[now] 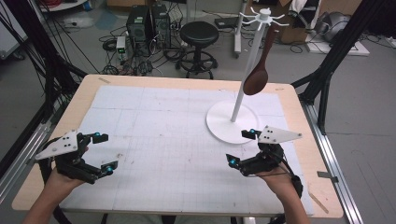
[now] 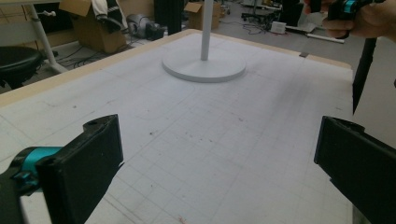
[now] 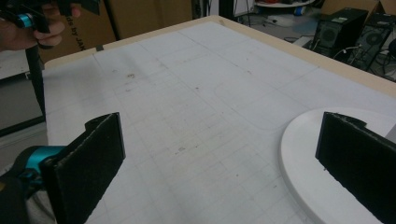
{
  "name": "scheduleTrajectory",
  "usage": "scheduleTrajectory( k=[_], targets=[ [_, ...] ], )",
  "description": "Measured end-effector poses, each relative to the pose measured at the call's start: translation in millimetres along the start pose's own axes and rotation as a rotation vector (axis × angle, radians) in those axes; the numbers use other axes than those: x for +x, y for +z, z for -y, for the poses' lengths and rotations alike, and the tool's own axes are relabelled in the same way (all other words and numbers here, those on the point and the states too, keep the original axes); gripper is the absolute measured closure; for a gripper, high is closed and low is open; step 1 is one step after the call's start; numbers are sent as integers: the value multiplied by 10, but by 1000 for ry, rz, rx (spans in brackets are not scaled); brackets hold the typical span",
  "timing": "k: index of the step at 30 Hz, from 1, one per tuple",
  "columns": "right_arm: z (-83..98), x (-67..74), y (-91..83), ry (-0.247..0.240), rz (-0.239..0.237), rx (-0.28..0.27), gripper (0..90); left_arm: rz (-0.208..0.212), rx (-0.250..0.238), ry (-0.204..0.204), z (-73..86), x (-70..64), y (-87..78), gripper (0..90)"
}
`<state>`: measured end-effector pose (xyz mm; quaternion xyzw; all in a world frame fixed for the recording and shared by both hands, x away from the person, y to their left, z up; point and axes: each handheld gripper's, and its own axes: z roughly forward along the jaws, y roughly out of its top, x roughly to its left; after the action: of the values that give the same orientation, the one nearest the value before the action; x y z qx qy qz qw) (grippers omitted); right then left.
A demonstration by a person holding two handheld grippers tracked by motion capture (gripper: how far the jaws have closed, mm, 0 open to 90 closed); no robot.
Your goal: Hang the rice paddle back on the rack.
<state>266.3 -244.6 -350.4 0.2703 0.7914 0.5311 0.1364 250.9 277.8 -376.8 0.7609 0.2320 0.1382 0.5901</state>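
A white stand (image 1: 232,122) with a round base and hooks at its top rises at the table's right half; a dark brown wooden spoon (image 1: 258,74) hangs from one hook. My left gripper (image 1: 103,152) rests near the front left of the table, open, nothing between its jaws. My right gripper (image 1: 242,147) is open at the front right, just in front of the stand's base, holding nothing. The base (image 2: 203,68) lies far ahead in the left gripper view. It sits just beyond the right jaw in the right gripper view (image 3: 308,163).
A white gridded mat (image 1: 177,135) covers most of the wooden table (image 1: 88,86). Behind the table stand a black stool (image 1: 199,35), computer towers (image 1: 148,23) and cables on the floor. Black frame posts (image 1: 334,51) flank the table.
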Motion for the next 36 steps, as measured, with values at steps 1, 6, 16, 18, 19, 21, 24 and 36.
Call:
scheduleTrajectory(
  k=[1, 6, 16, 18, 19, 21, 24, 36],
  targets=[
    [3, 2, 1, 3, -1, 2, 1, -1, -1, -1, 0, 0, 0, 18],
    [14, 5, 1, -2, 0, 3, 1, -4, 3, 4, 4, 3, 9, 17],
    [35, 13, 16, 1, 0, 3, 1, -12, -4, 4, 9, 4, 5, 18],
    [48, 13, 20, 5, 0, 4, 1, -12, -3, 5, 9, 7, 7, 17],
    [52, 14, 20, 7, 0, 6, 1, -12, -4, 4, 10, 7, 8, 17],
    [60, 15, 22, 8, -2, 5, 1, -12, -3, 7, 9, 8, 9, 17],
    [75, 18, 28, 12, -2, 6, 1, -15, -4, 4, 10, 7, 10, 17],
    [117, 12, 47, 16, -7, 11, 1, -14, -4, 4, 16, 8, 21, 17]
  ],
)
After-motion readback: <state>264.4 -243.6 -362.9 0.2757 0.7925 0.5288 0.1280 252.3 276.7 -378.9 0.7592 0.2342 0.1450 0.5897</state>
